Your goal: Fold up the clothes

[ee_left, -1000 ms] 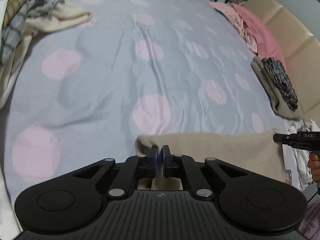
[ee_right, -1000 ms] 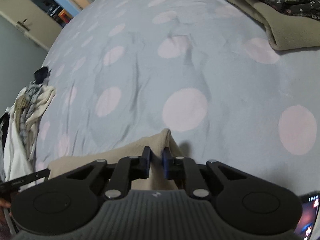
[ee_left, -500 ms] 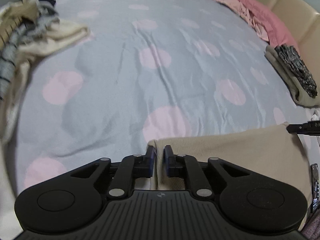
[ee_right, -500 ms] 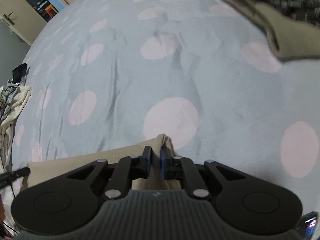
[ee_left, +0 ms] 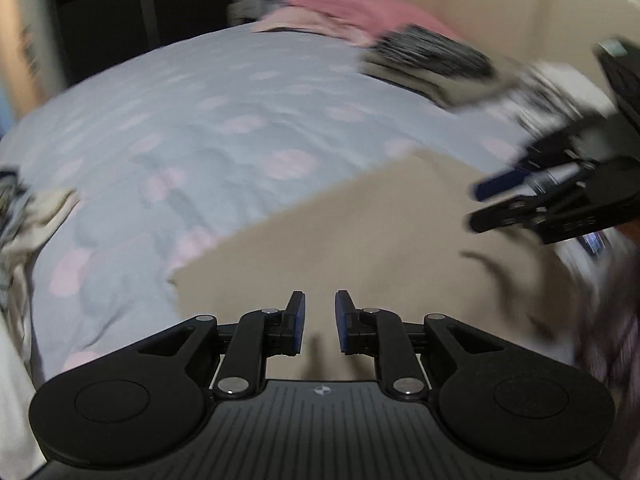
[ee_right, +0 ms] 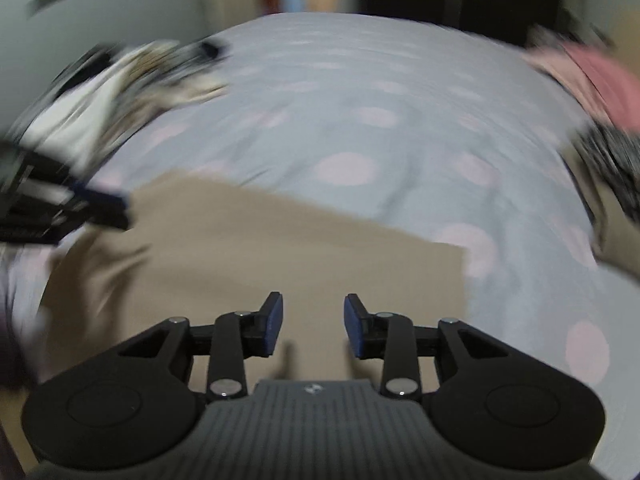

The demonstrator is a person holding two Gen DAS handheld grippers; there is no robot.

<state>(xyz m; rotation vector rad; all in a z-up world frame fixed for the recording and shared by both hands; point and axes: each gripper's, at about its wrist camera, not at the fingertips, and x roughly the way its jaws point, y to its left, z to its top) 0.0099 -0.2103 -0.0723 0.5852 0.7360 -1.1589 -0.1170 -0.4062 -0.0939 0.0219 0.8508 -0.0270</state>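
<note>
A beige garment lies spread flat on the grey bedspread with pink dots; it also shows in the right wrist view. My left gripper is open and empty above the garment's near part. My right gripper is open and empty above the same garment. The right gripper shows at the right of the left wrist view, and the left gripper at the left of the right wrist view. Both views are motion-blurred.
A heap of unfolded clothes lies at the bed's left side. A stack of folded clothes with a dark patterned piece on top sits at the right. Pink bedding lies by the beige headboard.
Both grippers have let go of the beige garment's corners, opened, and pulled back and up. The garment now lies flat on the bed. Both cameras have tilted up.
</note>
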